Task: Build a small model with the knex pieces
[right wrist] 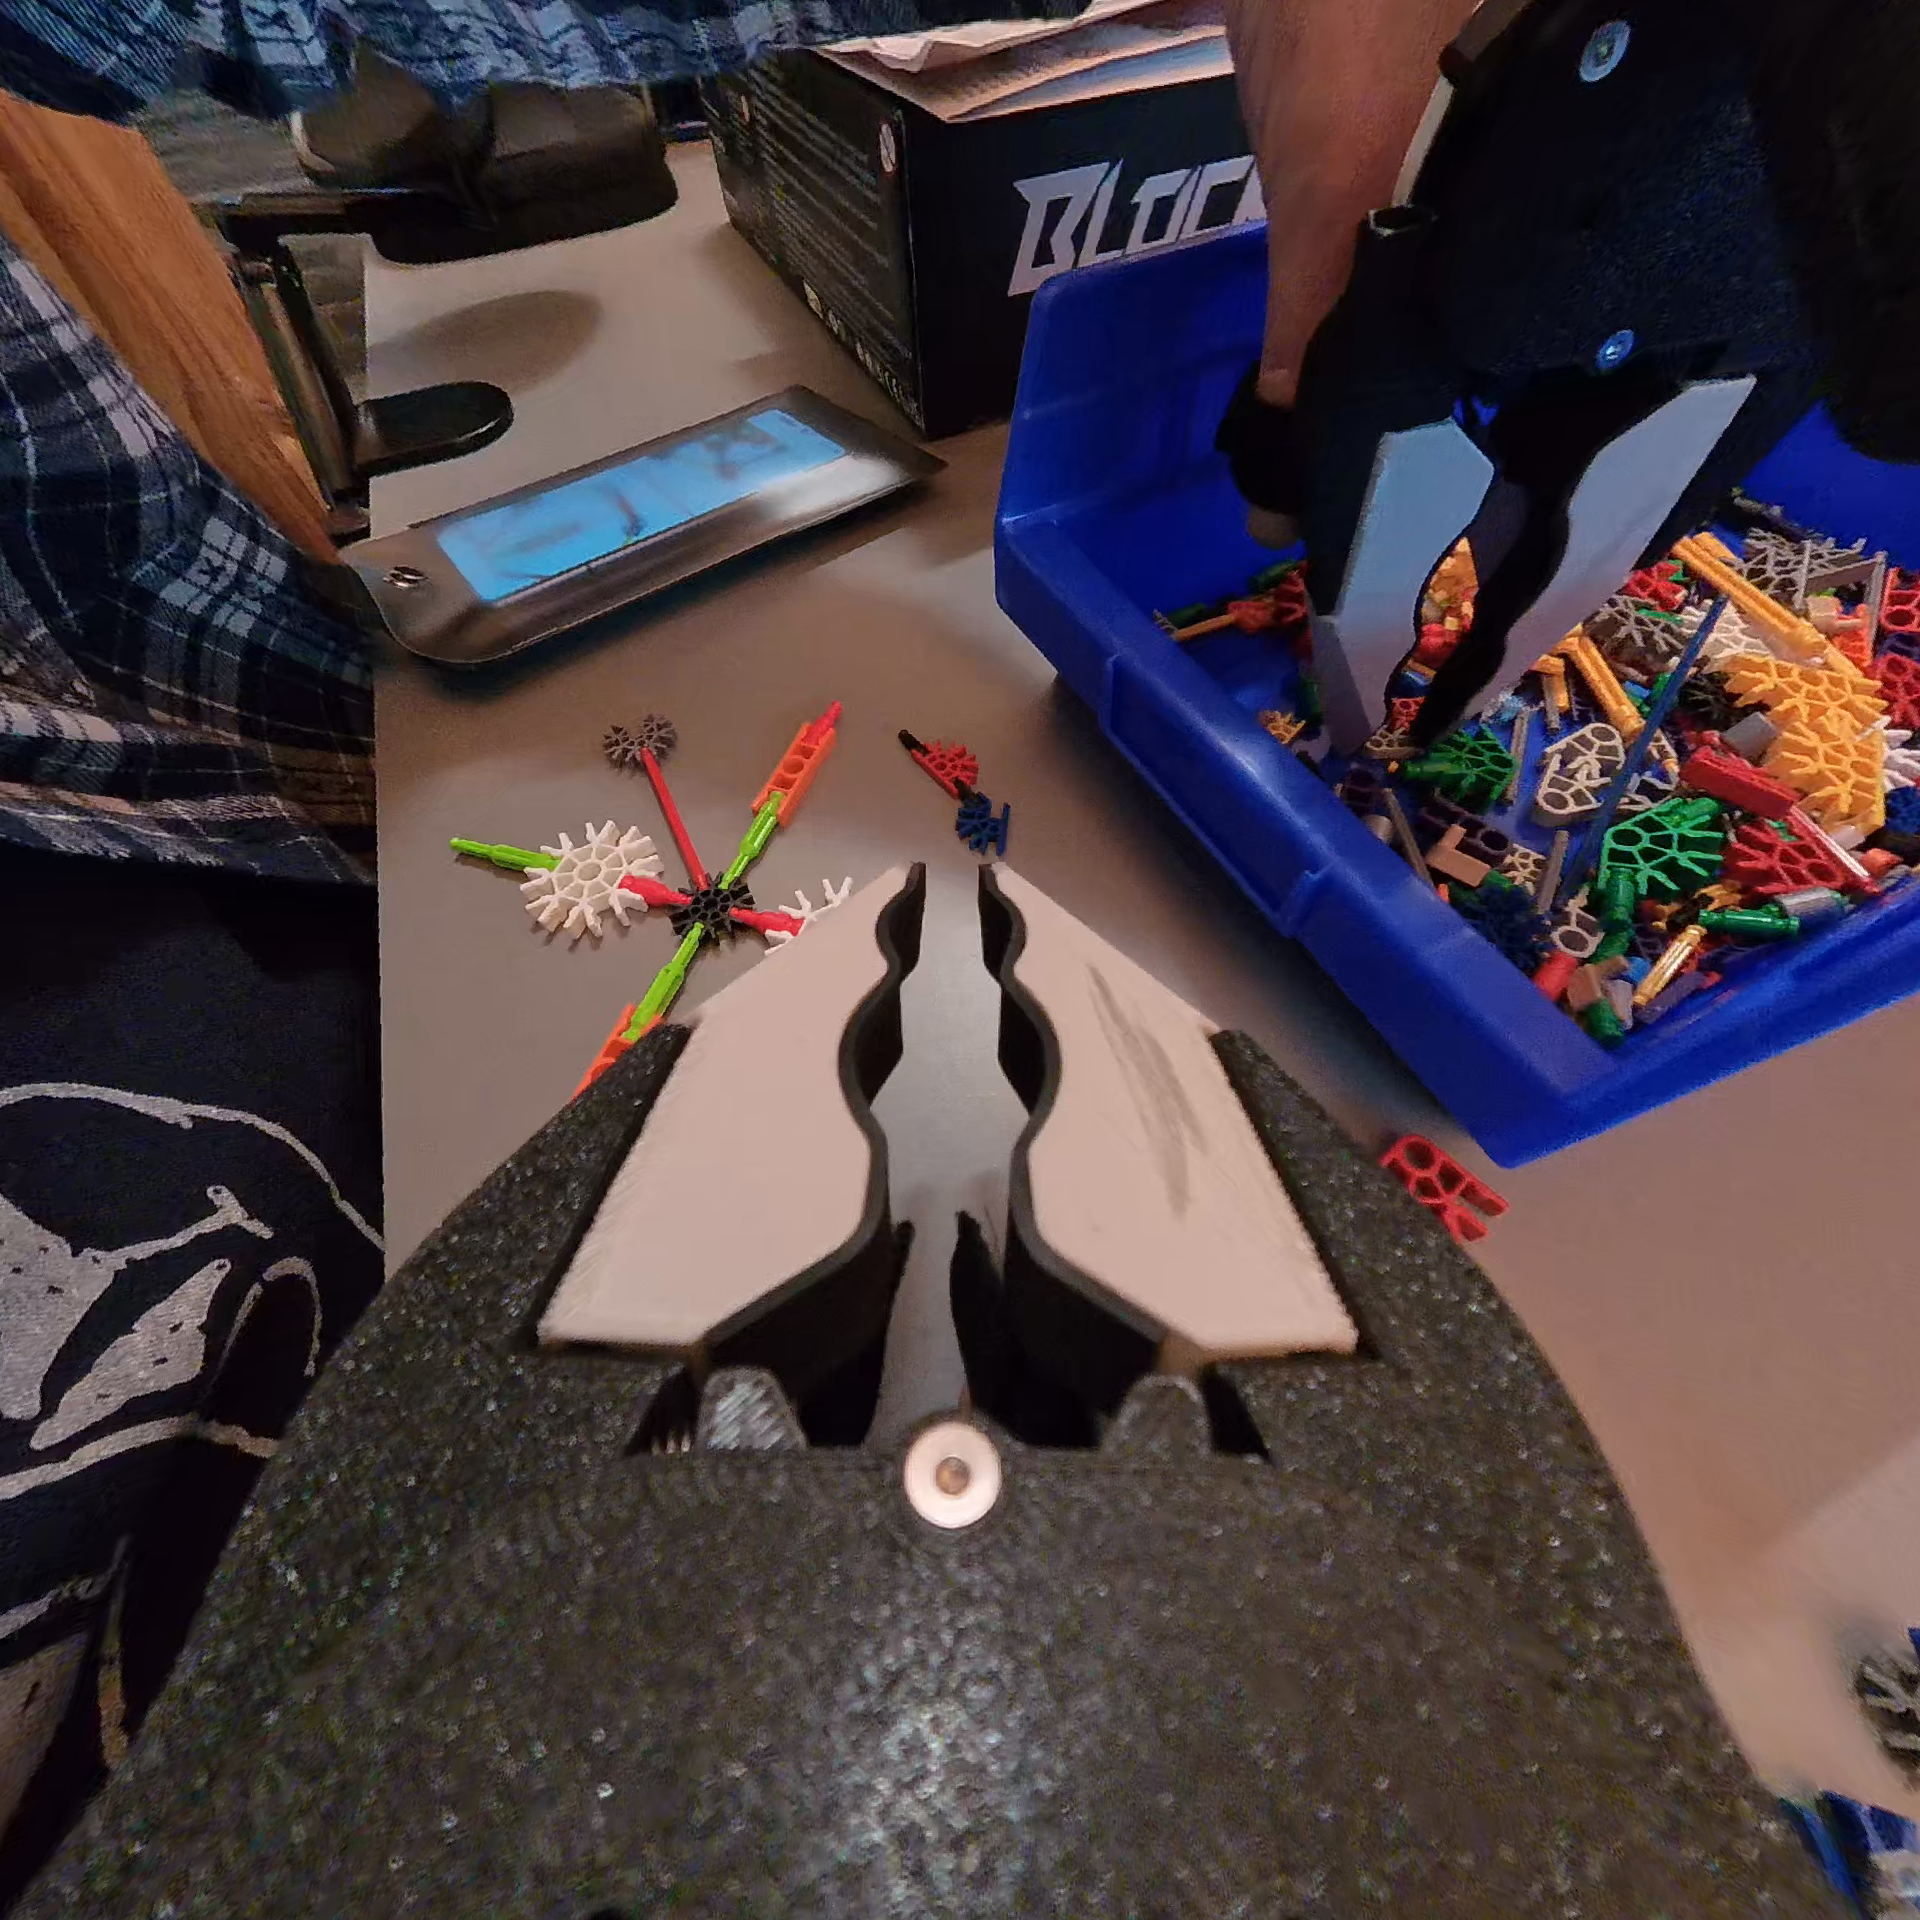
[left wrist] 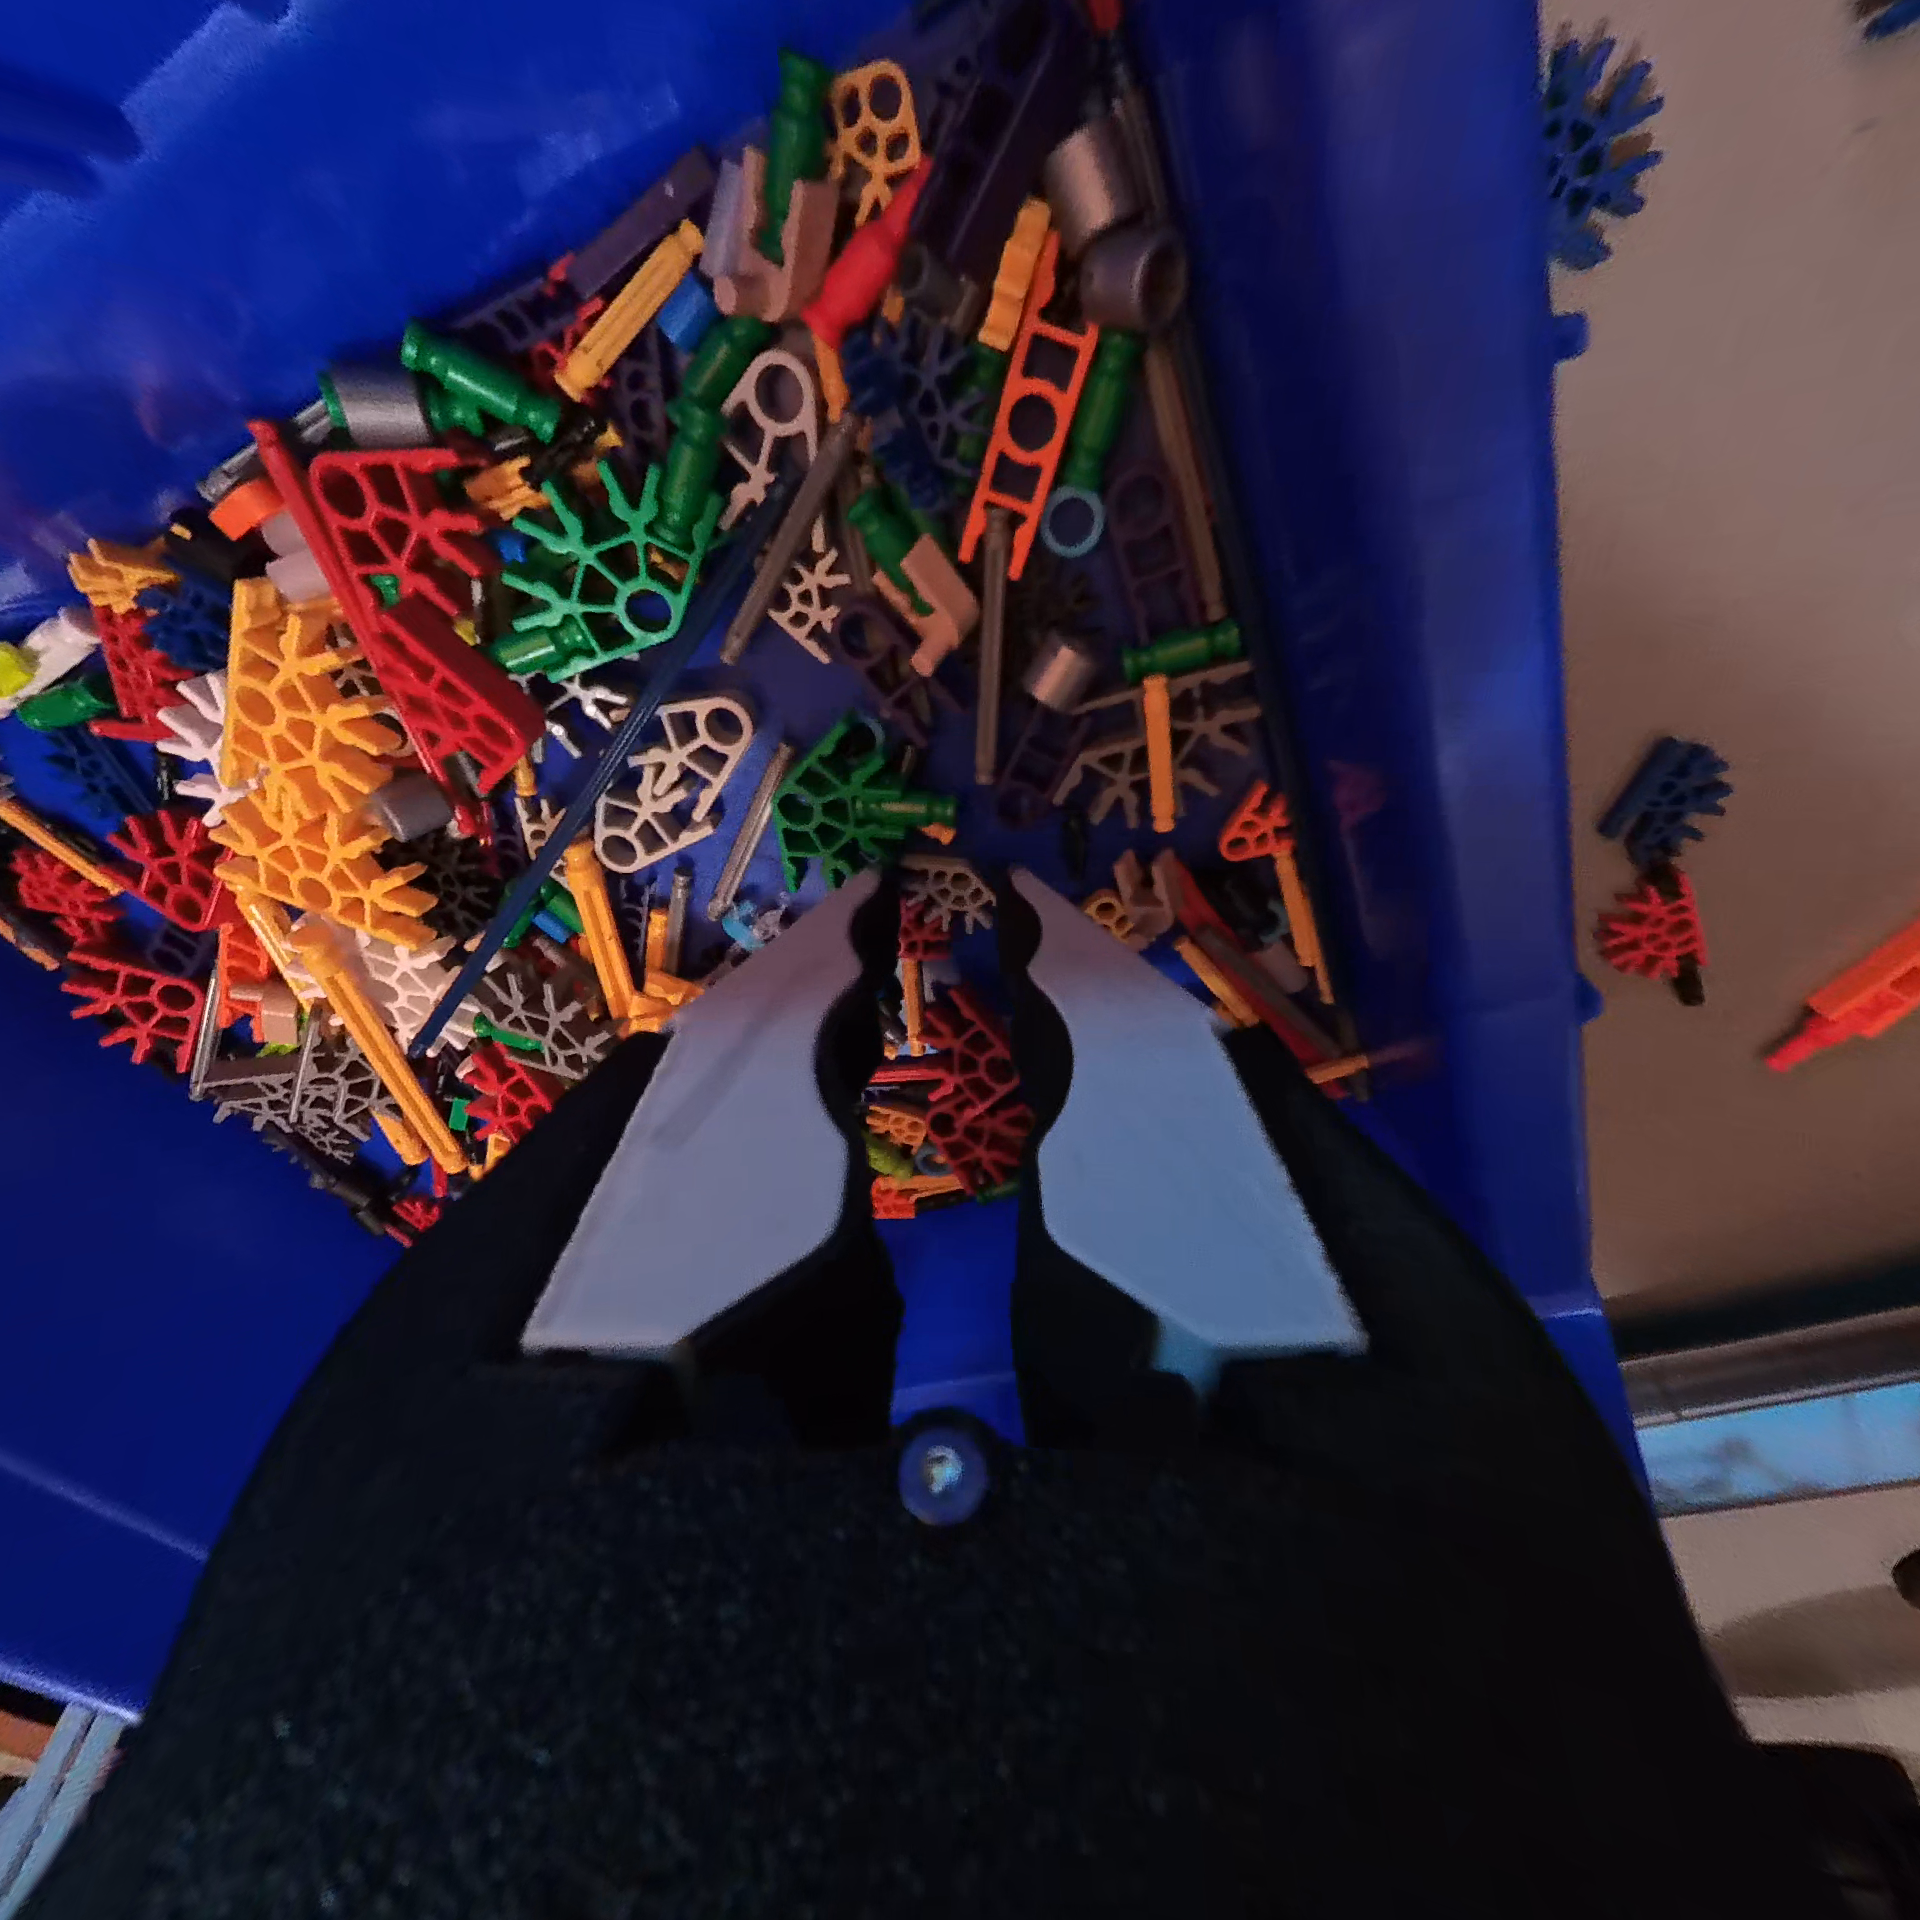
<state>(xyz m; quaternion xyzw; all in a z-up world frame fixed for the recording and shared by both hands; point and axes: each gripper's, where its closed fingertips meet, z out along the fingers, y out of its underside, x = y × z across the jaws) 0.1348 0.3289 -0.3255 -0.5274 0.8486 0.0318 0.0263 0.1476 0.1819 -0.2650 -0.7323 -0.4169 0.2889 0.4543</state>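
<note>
My left gripper (left wrist: 943,883) hangs tips-down inside the blue bin (left wrist: 1455,623), jaws narrowly parted and holding nothing, a grey connector (left wrist: 951,896) right at its tips. My right gripper (right wrist: 951,878), also slightly parted and empty, hovers over the table (right wrist: 1039,644), the star assembly (right wrist: 707,904) just ahead-left.

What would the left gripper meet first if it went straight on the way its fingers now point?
Probably the small gray connector piece in the blue bin: the left gripper points down into the pile, jaws slightly apart, tips right at that piece. Depth is unclear.
</note>
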